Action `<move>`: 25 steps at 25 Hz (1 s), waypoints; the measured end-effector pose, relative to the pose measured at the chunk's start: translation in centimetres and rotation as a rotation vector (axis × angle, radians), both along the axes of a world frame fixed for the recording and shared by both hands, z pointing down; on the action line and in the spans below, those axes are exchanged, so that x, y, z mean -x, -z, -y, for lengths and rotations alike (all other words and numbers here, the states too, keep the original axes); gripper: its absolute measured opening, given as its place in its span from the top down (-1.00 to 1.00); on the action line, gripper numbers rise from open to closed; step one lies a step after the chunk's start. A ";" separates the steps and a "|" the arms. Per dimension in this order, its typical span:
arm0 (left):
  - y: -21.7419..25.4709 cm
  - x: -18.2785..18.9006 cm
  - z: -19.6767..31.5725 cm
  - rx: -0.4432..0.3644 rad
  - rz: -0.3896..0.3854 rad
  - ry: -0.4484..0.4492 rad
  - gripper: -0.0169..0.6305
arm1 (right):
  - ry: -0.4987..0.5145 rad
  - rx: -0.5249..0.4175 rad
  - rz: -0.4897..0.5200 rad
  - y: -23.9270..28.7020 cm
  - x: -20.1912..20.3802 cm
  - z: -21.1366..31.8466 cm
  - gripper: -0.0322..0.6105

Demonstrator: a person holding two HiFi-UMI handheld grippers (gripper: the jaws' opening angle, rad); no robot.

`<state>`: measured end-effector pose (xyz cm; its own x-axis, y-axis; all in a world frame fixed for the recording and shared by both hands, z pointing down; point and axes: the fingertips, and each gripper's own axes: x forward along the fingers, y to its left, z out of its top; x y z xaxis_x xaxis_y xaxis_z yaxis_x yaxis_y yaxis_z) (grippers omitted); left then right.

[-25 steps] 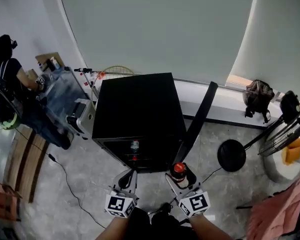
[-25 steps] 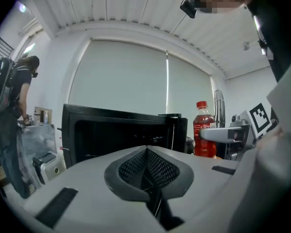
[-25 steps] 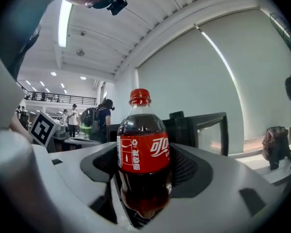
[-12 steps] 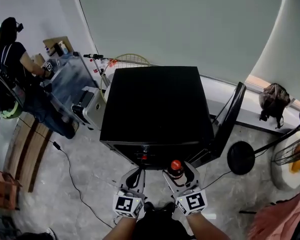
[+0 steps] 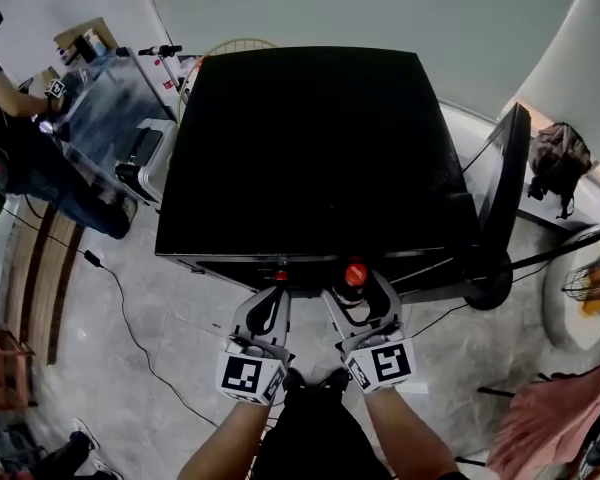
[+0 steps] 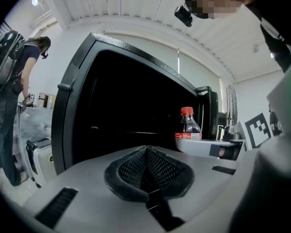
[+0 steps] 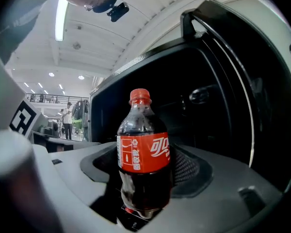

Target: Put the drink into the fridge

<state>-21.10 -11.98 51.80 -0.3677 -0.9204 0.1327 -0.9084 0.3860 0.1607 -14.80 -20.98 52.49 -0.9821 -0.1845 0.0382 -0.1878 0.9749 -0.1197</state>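
A cola bottle [image 7: 143, 164] with a red cap and red label stands upright between the jaws of my right gripper [image 7: 146, 181], which is shut on it. In the head view its cap [image 5: 355, 274] sits right at the front edge of the black fridge [image 5: 300, 148], held there by the right gripper [image 5: 358, 296]. The fridge door [image 5: 505, 183] hangs open to the right, and the dark inside [image 7: 199, 115] lies just ahead of the bottle. My left gripper [image 5: 270, 306] hovers beside it, shut and empty, its mesh pads [image 6: 146, 166] pressed together. The left gripper view also catches the bottle [image 6: 188, 127].
A person [image 5: 15, 138] bends over a clear-topped table at the far left. A cable [image 5: 120, 308] runs across the floor. A fan's stand and base [image 5: 495, 283] sit right of the door, a bag [image 5: 558, 158] behind it, and pink cloth [image 5: 560, 418] at lower right.
Both grippers and the head have moved in toward the fridge. The bottle's cap now sits at the fridge's front edge; earlier it was a short way out from it.
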 end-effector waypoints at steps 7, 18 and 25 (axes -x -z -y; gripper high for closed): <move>-4.0 3.0 1.7 -0.017 -0.031 0.023 0.90 | -0.036 0.009 -0.009 -3.2 2.6 2.2 -0.05; -7.3 5.2 5.5 -0.024 -0.009 -0.020 0.90 | -0.038 0.022 -0.022 -7.9 5.9 4.3 -0.05; -8.5 6.7 6.7 -0.038 0.015 -0.022 0.90 | -0.042 -0.010 0.000 -9.1 8.0 5.7 -0.05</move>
